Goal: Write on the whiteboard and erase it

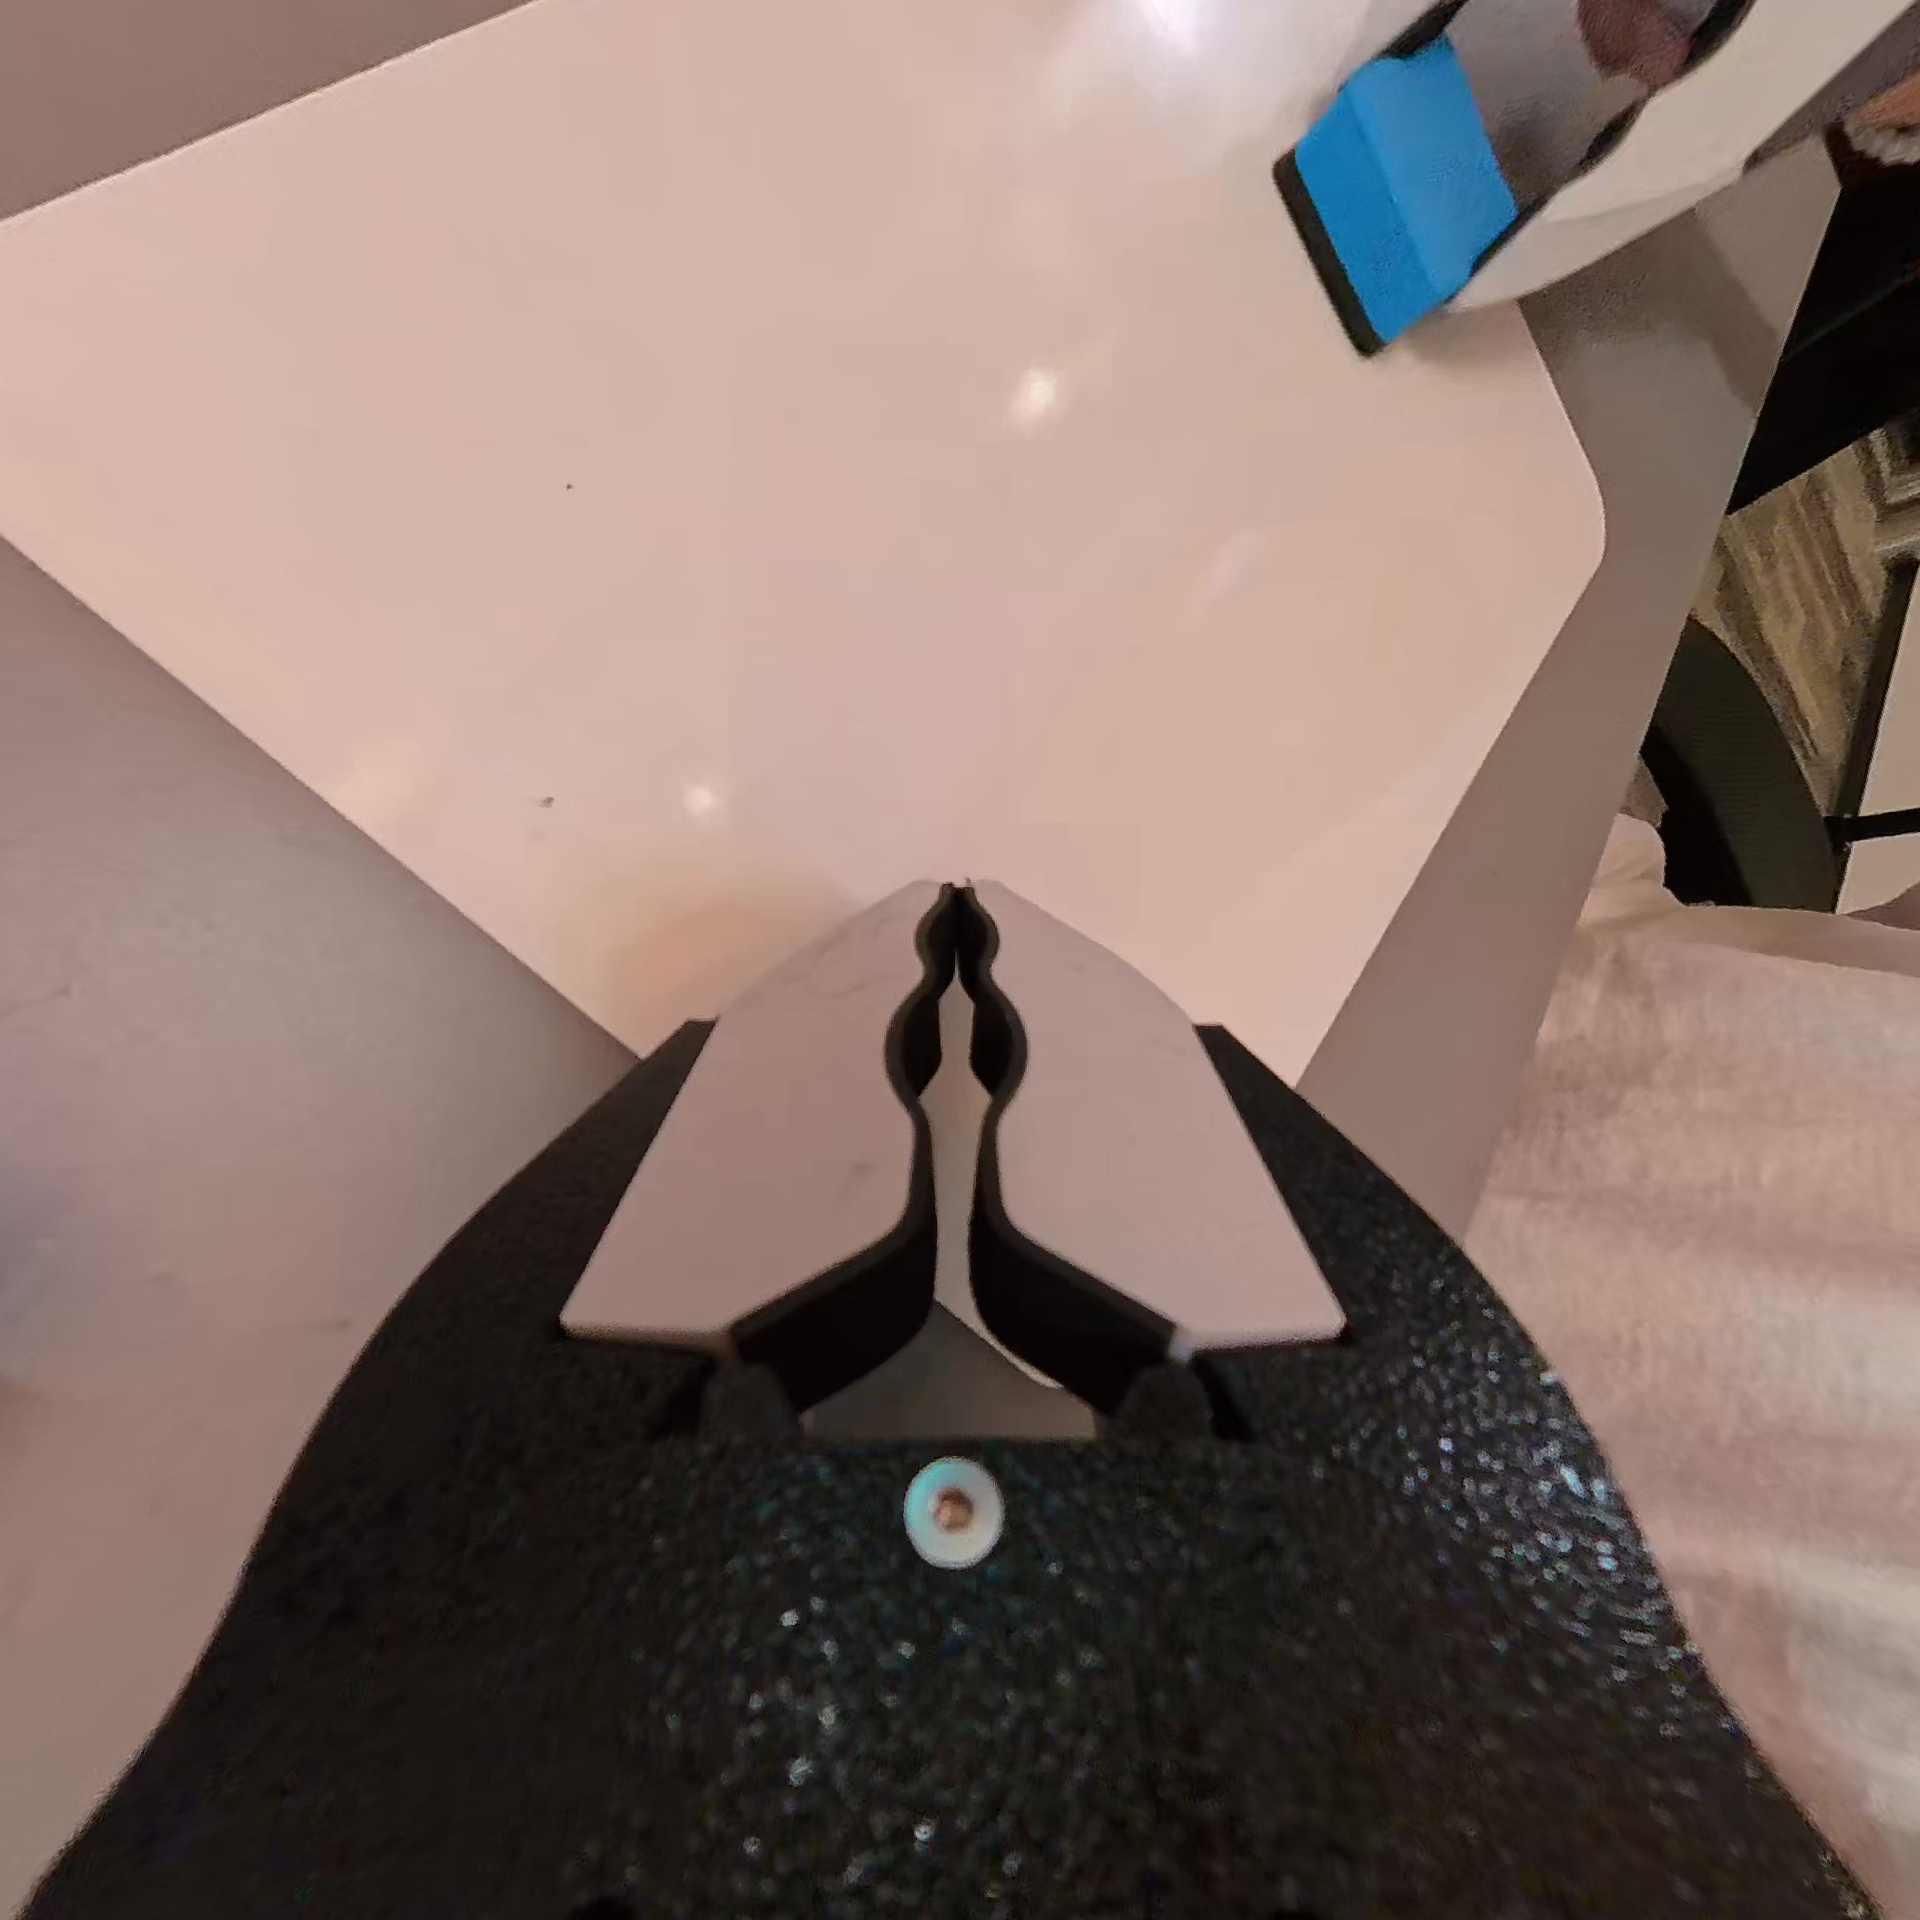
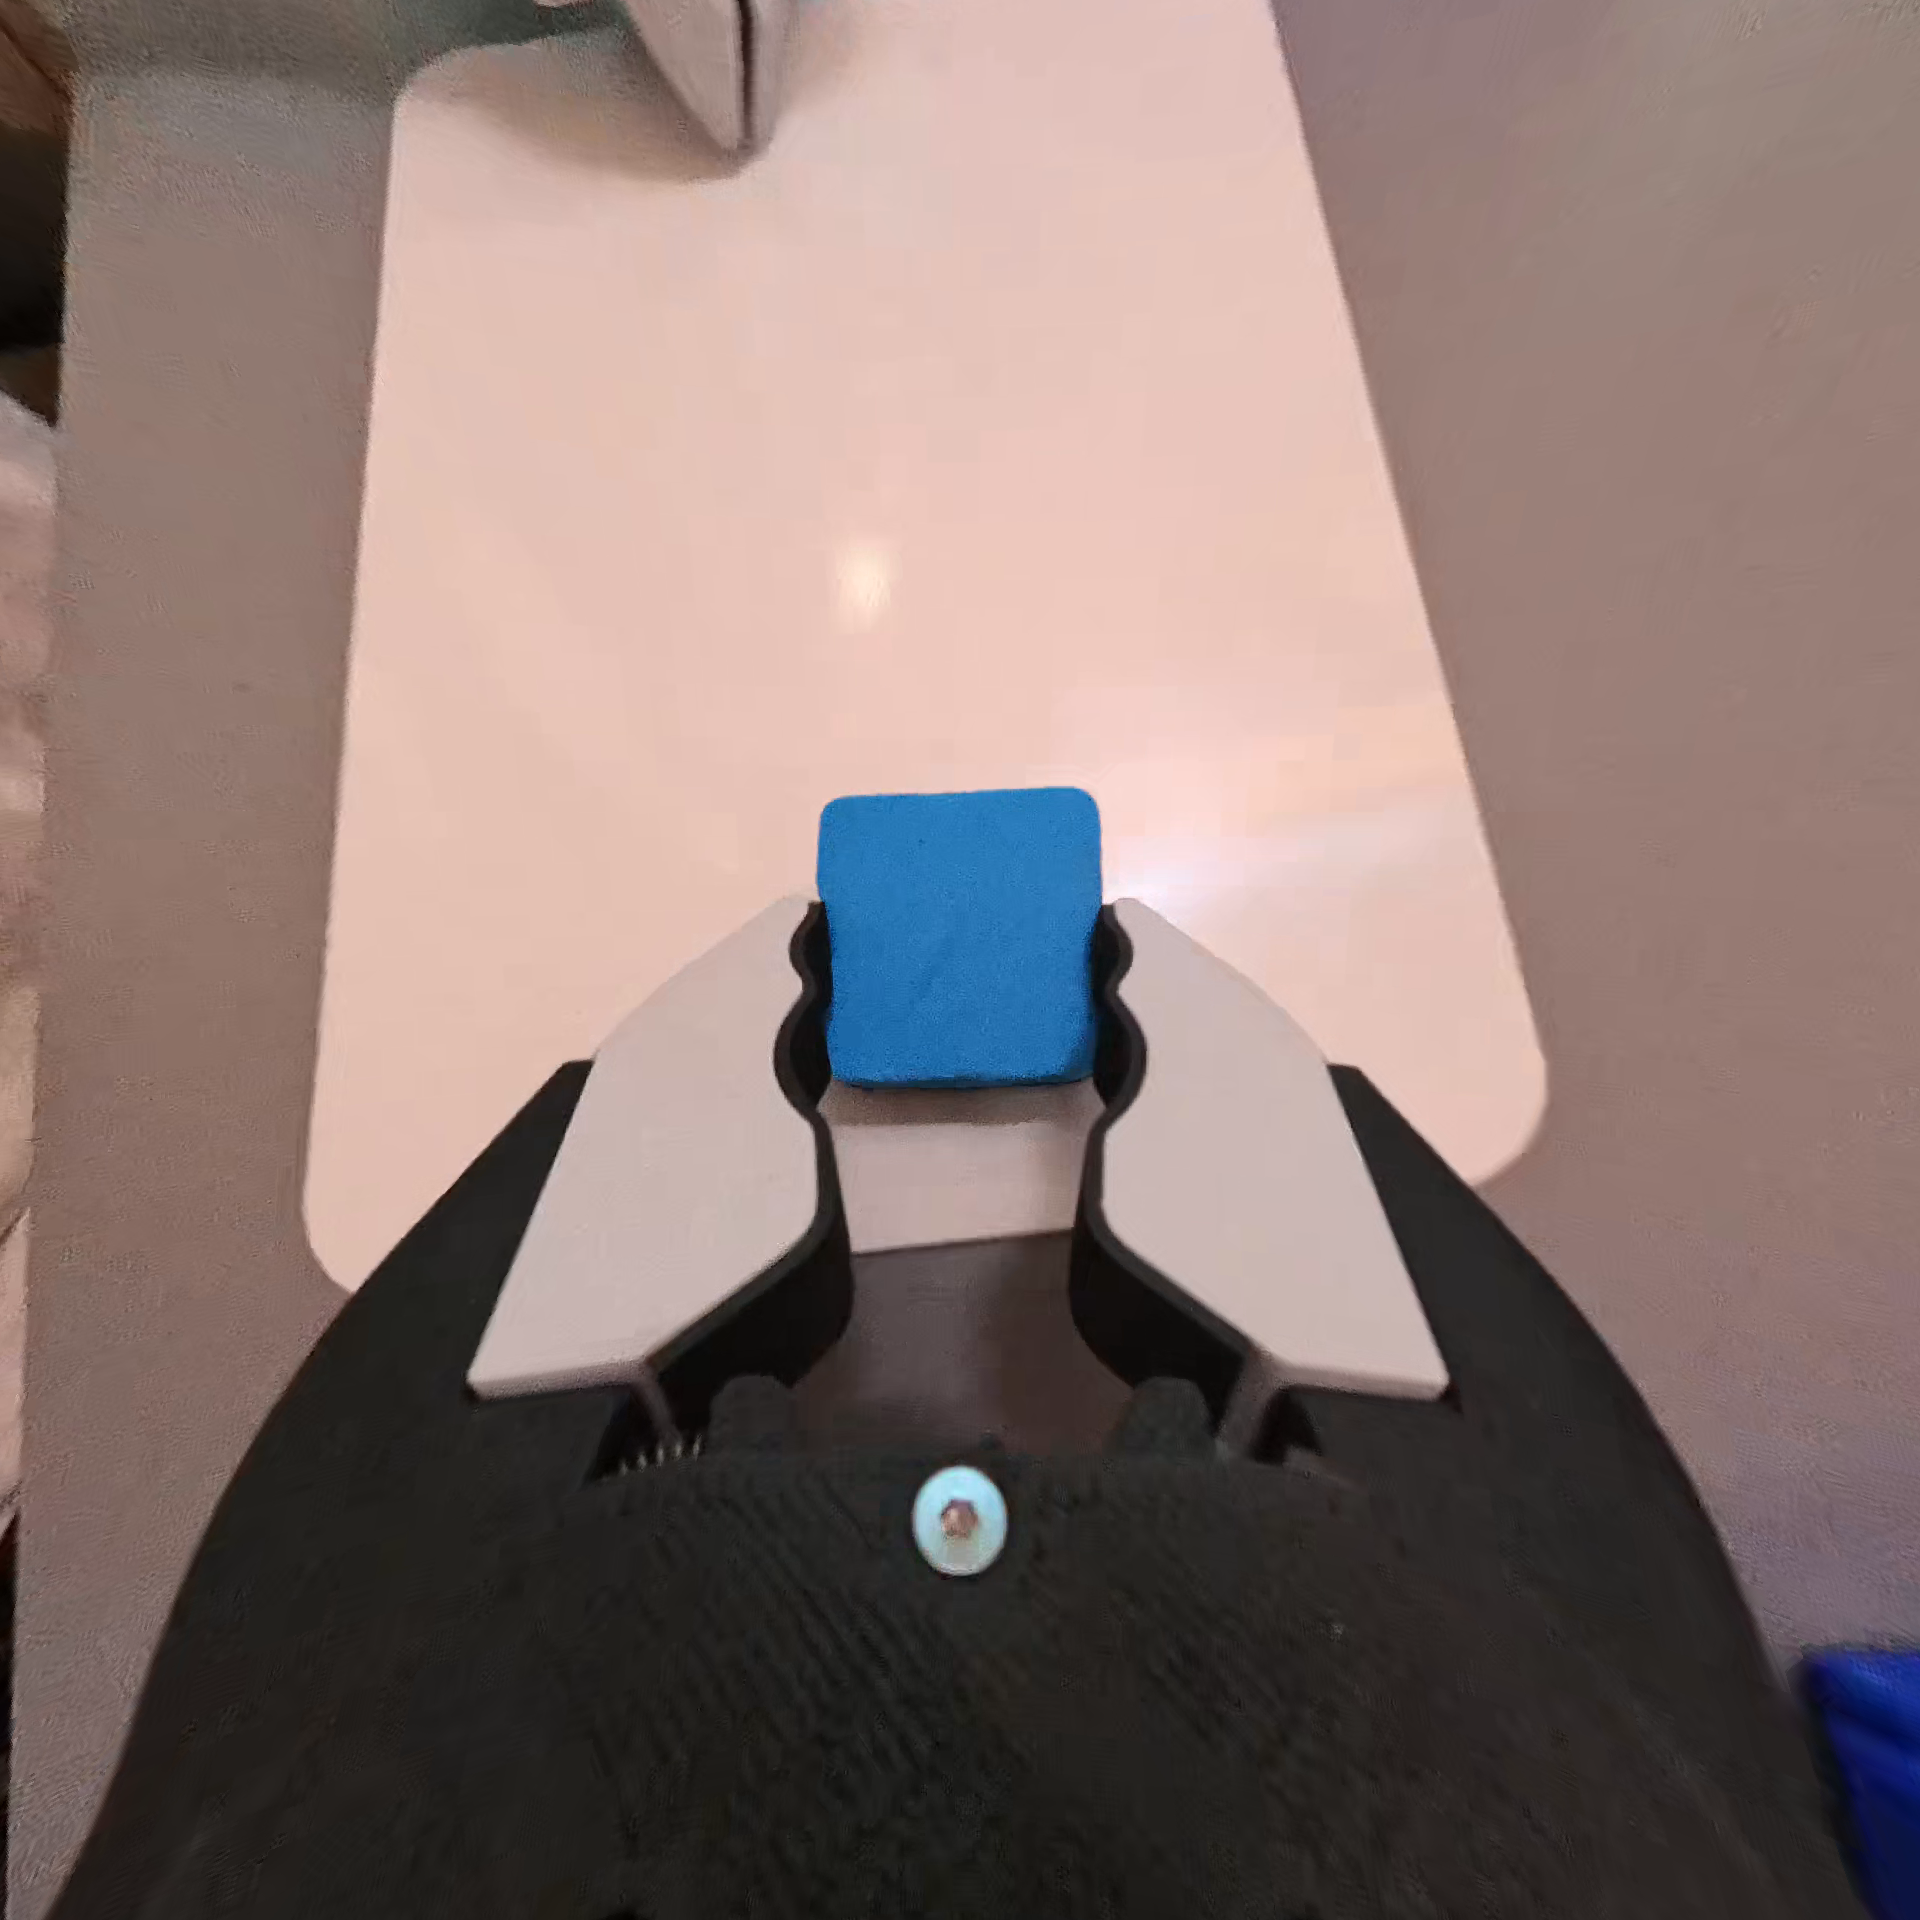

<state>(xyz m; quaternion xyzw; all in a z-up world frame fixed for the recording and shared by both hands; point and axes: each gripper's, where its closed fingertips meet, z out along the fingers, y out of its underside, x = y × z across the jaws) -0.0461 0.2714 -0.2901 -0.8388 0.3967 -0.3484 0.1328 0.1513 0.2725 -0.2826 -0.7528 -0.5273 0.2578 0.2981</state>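
A white whiteboard (image 1: 790,468) lies flat on a grey table; it looks blank apart from two tiny dark specks. It also shows in the right wrist view (image 2: 883,436). My left gripper (image 1: 958,889) is shut and empty, with its tips at the board's near corner. My right gripper (image 2: 958,914) is shut on a blue eraser (image 2: 958,956) over the board's near end. In the left wrist view the eraser (image 1: 1403,187), blue with a black underside, shows at the top right in the right gripper. The left gripper's fingers (image 2: 707,73) show at the board's far edge. No marker is in view.
The grey table (image 1: 208,1039) runs around the board. Its right edge drops off to a dark chair (image 1: 1745,810) and patterned floor. A pale fabric (image 1: 1714,1351) lies at the right. A blue object (image 2: 1870,1766) sits at the lower right corner of the right wrist view.
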